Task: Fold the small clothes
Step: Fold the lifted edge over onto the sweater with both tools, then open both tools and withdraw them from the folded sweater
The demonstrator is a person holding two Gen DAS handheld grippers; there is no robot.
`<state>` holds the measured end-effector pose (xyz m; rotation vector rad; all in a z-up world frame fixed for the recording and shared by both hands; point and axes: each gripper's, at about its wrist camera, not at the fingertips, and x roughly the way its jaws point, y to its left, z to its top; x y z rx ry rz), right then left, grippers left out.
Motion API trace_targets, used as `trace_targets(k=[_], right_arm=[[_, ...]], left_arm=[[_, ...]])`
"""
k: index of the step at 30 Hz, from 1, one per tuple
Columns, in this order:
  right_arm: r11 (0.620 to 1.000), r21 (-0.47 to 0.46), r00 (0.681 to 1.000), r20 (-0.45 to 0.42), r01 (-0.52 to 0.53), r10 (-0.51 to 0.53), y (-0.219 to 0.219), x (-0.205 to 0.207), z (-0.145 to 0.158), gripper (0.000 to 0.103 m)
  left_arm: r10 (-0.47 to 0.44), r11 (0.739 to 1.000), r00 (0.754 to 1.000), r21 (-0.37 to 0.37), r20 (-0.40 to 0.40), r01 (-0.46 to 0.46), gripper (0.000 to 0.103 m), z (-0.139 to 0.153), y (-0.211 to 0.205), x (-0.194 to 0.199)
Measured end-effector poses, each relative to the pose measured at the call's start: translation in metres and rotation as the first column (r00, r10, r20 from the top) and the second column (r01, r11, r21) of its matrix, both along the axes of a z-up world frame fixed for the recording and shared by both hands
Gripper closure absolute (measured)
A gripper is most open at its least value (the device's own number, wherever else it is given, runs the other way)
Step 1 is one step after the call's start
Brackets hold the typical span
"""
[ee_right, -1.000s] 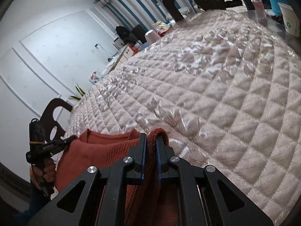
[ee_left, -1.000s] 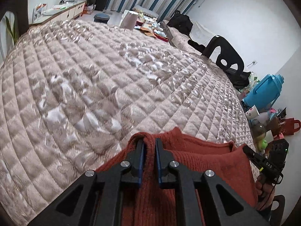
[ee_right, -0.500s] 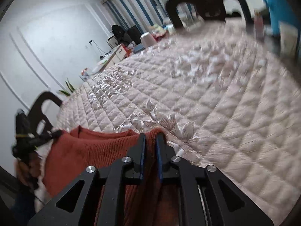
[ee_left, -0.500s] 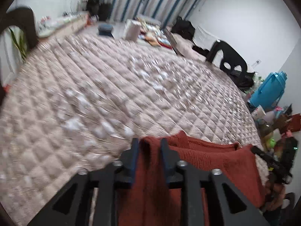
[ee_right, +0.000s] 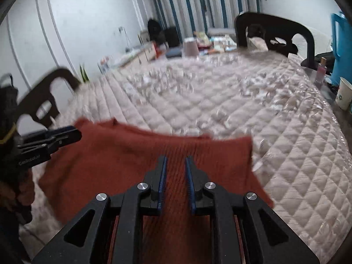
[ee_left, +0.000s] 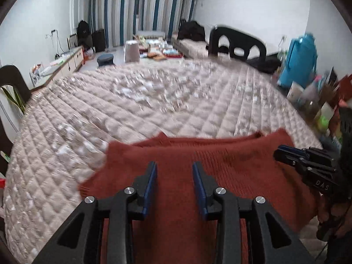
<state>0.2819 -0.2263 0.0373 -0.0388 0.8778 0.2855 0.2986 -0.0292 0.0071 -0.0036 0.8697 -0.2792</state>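
A rust-red knit garment [ee_left: 220, 165] lies folded on the quilted beige cover [ee_left: 154, 101] at the near edge; it also shows in the right wrist view [ee_right: 123, 158]. My left gripper [ee_left: 175, 169] is open above the garment's left part, holding nothing. My right gripper [ee_right: 175, 164] is open above its right part, holding nothing. The right gripper shows at the right edge of the left wrist view [ee_left: 283, 151]. The left gripper shows at the left of the right wrist view [ee_right: 74, 134].
Dark chairs stand at the far side [ee_left: 237, 44] and the left [ee_right: 46, 96]. A blue jug [ee_left: 301, 59], a paper cup [ee_right: 344, 96], a small bottle [ee_right: 320, 72] and other clutter sit on the right side. Cabinets and striped curtains lie beyond.
Both grippers have opened and let go of the garment's folded edge, then pulled back and up. The garment now lies flat on the cover.
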Motion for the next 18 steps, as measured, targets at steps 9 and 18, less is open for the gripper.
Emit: trace_targets(k=[9, 18], right_arm=[[0.994, -0.057, 0.993, -0.059, 0.095, -0.099, -0.013, 0.030, -0.015, 0.086], [0.994, -0.081, 0.995, -0.050, 0.078, -0.082, 0.015, 0.030, -0.014, 0.086]], left_arm=[[0.032, 0.998, 0.999, 0.048, -0.040, -0.030, 0.064, -0.022, -0.006, 0.016], [0.026, 0.992, 1.000, 0.122, -0.007, -0.025, 0.060, -0.022, -0.028, 0.018]])
